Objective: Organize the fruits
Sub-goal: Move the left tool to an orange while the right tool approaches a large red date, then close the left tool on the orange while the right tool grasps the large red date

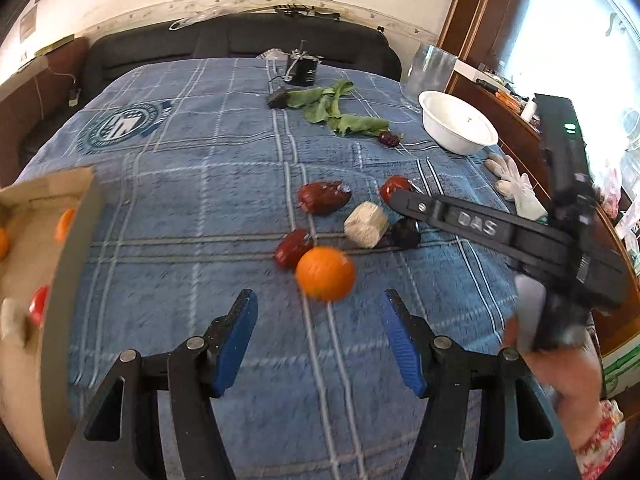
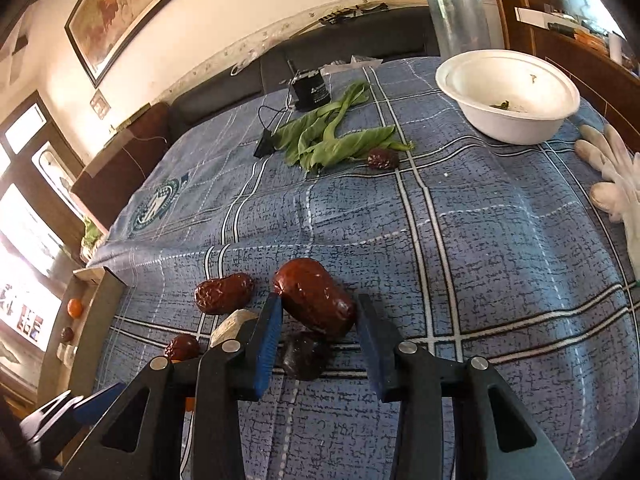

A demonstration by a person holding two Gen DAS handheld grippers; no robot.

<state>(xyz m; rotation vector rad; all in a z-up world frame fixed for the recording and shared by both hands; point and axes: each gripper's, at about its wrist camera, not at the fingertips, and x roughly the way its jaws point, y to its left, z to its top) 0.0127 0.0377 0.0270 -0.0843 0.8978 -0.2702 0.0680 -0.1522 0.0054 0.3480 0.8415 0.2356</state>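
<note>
A blue plaid cloth [image 2: 480, 240] over a bed or table, dark couch behind, white bowl [image 2: 508, 92] at the far right edge, green leaves [image 2: 332, 136] near the middle, a cardboard box [image 1: 52, 248] at the left with a few small fruits already inside.

Right gripper [image 2: 316, 320]: blue pads either side of a large red date [image 2: 316, 298], left pad touching its upper end, right pad at or just off its lower end; jaws drawn in close but a firm pinch not certain. Date's long axis diagonal across the gap, upper-left to lower-right, so more an end-to-end squeeze than across the waist. A darker fruit [image 2: 304, 356] directly beneath, a second date [image 2: 224, 294] just to the left, a pale block [image 2: 234, 322] tucked against the left finger.

Left gripper [image 1: 320, 320]: open, empty, an orange [image 1: 325, 274] just ahead of the gap and slightly right of centre, blurred. Probably next for this hand, the box lying on its own side.
</note>
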